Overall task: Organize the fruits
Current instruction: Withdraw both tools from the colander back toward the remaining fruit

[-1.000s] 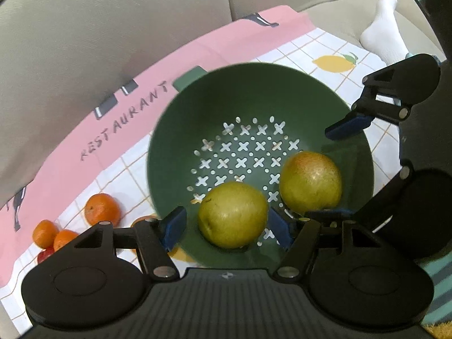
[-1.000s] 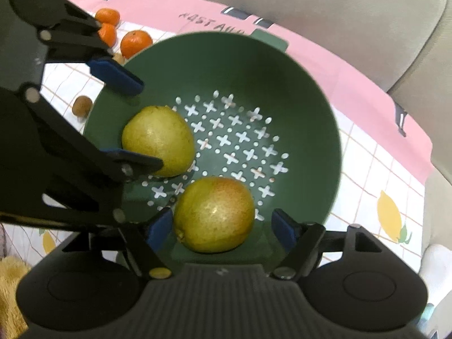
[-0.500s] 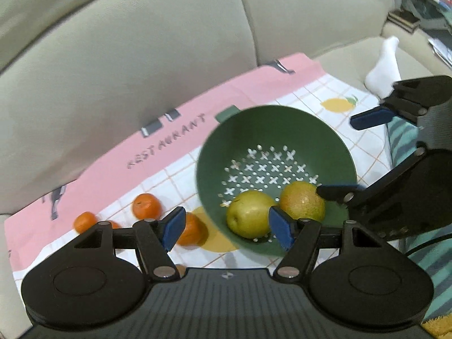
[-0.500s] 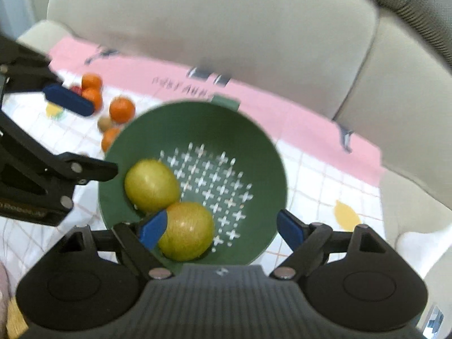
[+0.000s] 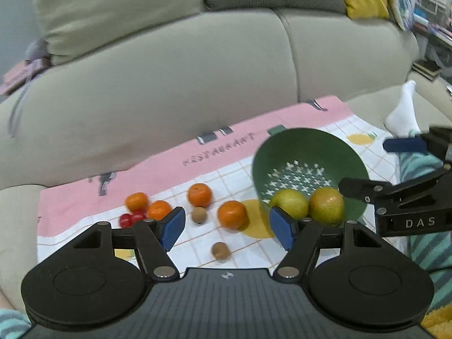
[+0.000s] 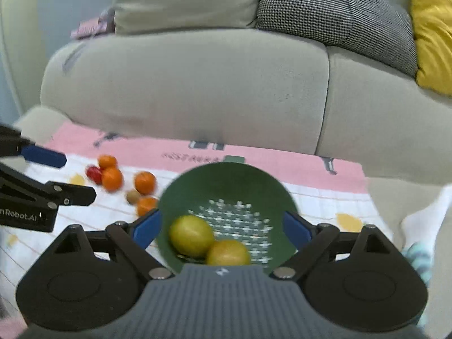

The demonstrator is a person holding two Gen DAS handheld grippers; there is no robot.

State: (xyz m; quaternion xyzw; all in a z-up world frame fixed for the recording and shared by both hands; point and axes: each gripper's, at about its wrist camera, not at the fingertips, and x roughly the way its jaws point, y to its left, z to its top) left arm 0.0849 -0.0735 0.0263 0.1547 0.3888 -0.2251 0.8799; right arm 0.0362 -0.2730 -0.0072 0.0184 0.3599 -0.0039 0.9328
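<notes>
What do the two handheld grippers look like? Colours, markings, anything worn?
The left gripper and right gripper match: black linkage fingers with silver pivot pins, blue pads, round black discs, and a grey ribbed body bearing a small white logo. White side lettering: "DAS" on the right, "nRobot.AI" on the left. Teal striped fabric is visible nearby.

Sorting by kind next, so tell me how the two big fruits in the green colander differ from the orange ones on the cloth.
The two pears are yellow-green, one blushed reddish; the mandarins are plain orange. The pears look clearly larger than any mandarin. The pears touch, inside the green colander; the mandarins lie loose on the cloth beside it. Both kinds are roundish, and neither gripper holds any.
</notes>
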